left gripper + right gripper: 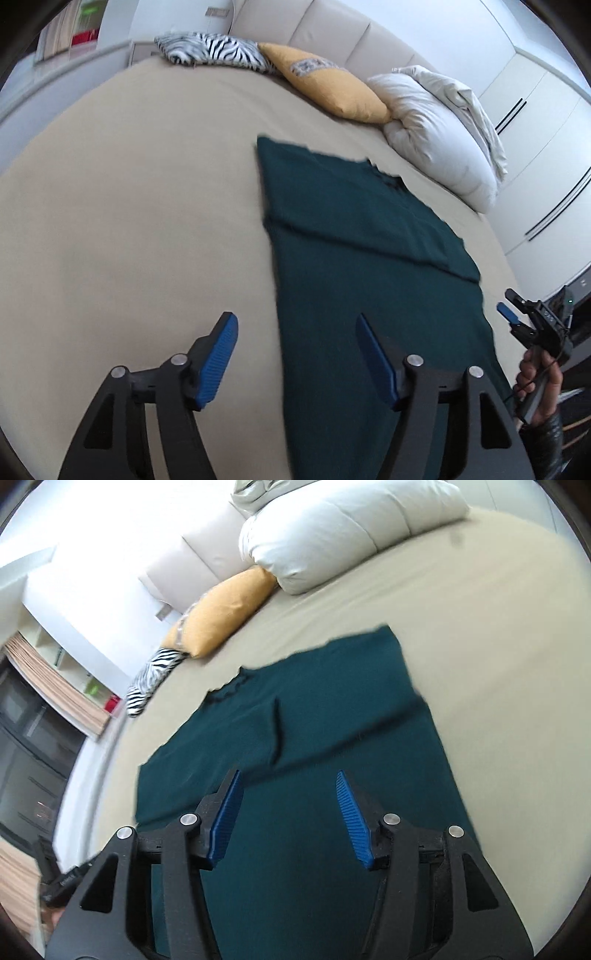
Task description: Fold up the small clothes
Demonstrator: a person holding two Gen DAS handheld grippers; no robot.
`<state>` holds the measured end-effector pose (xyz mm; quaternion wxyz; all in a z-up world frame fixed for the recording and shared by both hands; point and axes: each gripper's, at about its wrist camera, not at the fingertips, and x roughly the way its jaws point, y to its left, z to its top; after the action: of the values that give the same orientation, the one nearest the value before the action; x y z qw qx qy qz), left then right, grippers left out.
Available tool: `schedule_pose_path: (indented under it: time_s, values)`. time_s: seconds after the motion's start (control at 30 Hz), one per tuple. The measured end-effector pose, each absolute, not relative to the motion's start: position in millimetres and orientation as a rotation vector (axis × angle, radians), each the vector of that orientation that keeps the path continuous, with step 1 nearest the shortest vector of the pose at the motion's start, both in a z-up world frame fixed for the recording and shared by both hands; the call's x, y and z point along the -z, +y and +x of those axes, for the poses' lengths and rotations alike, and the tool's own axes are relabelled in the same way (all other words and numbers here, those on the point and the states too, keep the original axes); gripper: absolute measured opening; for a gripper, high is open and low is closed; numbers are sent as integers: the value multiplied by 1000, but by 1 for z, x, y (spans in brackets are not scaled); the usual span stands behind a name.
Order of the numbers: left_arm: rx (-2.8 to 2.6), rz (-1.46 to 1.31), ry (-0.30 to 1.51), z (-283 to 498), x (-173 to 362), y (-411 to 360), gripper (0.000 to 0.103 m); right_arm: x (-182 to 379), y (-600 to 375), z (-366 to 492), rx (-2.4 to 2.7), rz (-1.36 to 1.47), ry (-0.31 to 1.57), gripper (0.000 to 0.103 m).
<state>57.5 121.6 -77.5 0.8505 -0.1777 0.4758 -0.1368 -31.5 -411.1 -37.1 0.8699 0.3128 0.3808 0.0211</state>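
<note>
Left wrist view: the dark green garment [354, 236] lies flat on the beige bed [129, 221], long axis running from 6 toward 12 o'clock, neckline toward the pillows [436, 129]. Left gripper [297, 358] and right gripper [290, 812] both stand spread, nothing between their pads.

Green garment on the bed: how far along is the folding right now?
Done: the green garment lies flat on the bed as a long strip, with a folded layer crossing its upper half, so the sides look tucked in. In hand: nothing; the left gripper and right gripper are both open, with no cloth between the pads. Left: probably the lengthwise fold into a compact bundle.
</note>
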Motion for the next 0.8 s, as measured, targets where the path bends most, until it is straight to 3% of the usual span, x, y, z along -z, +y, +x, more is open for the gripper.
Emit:
schedule_pose_path:
  time_s: [0.3, 0.7, 0.73, 0.8]
  values:
    - [378, -494, 1150, -52, 114, 121, 69, 49, -398, -121, -179, 697, 819, 51]
    - [477, -658, 1225, -63, 134, 121, 67, 46, -417, -161, -224, 734, 811, 51]
    - [481, -669, 1231, -62, 136, 121, 60, 46, -418, -162, -223, 733, 815, 51]
    - [482, -676, 1247, -62, 139, 120, 38, 47, -421, -169, -218, 733, 825, 51]
